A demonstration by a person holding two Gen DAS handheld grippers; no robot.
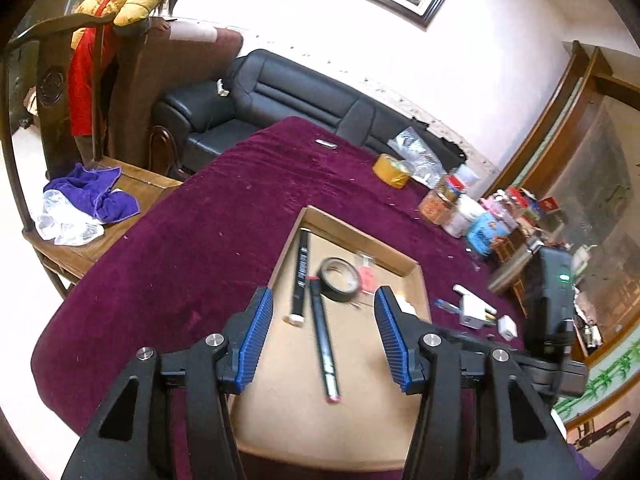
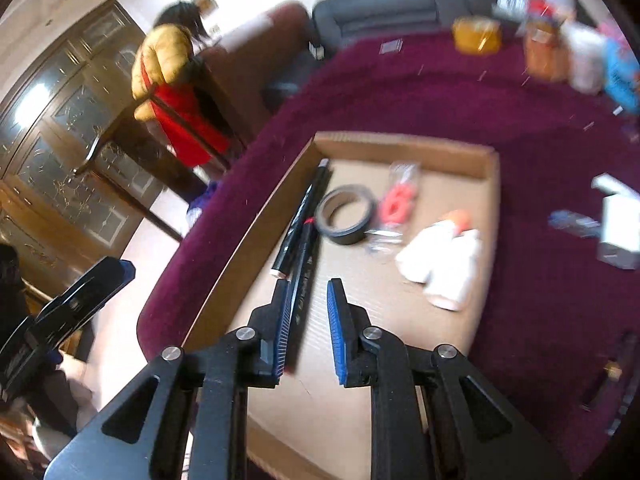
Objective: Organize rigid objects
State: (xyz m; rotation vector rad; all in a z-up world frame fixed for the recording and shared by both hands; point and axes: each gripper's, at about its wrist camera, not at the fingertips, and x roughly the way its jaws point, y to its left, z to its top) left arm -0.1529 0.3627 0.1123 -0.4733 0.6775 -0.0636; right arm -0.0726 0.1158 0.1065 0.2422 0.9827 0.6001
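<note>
A shallow cardboard tray [image 1: 362, 230] [image 2: 404, 145] lies on the maroon tablecloth. In it are a black marker [image 1: 301, 276] [image 2: 304, 208], a black pen [image 1: 325, 340] [image 2: 302, 280], a roll of black tape [image 1: 340, 279] [image 2: 346, 214], a small bag of red pieces [image 1: 367, 274] [image 2: 396, 204] and a white object [image 2: 444, 264]. My left gripper [image 1: 322, 300] is open above the tray, the pen between its fingers' lines. My right gripper [image 2: 308, 288] is open, its left finger beside the pen's near end.
On the cloth right of the tray lie a blue pen [image 1: 448, 307] [image 2: 576, 220], a white box [image 1: 474, 312] [image 2: 620, 224] and a white plug [image 1: 507, 328]. Yellow tape [image 1: 392, 170], jars [image 1: 438, 200], sofa [image 1: 280, 96], a chair [image 1: 100, 184] and a person [image 1: 112, 20] stand farther off.
</note>
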